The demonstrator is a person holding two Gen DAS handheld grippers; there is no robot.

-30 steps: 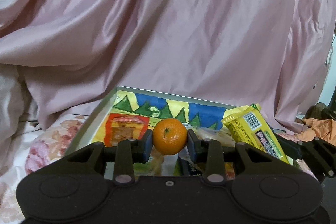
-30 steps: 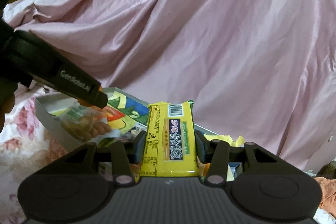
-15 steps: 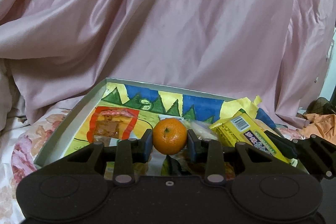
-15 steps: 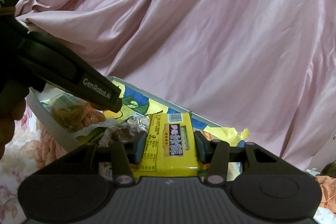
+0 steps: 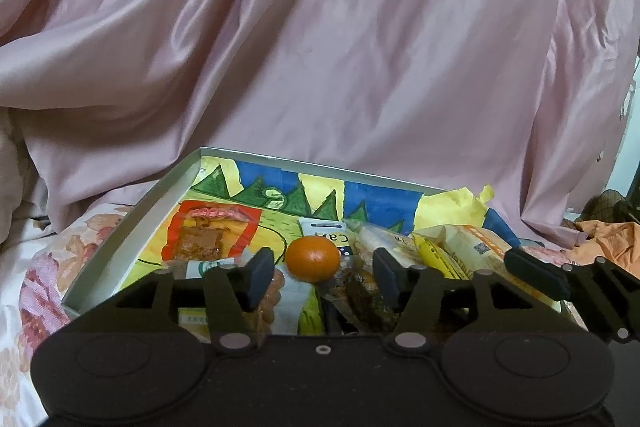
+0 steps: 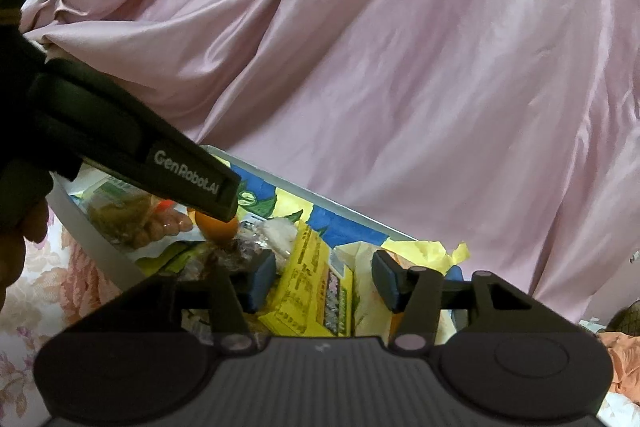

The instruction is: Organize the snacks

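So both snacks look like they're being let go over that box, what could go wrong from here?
1. The orange is round and sits on a heap of packets between the opening jaws of the left hand-held gripper; it could roll off.
2. The yellow packet lies tilted across other snacks between the opening jaws of the right hand-held gripper, so it may slide.
3. The box rests on soft bedding and might tip if bumped.
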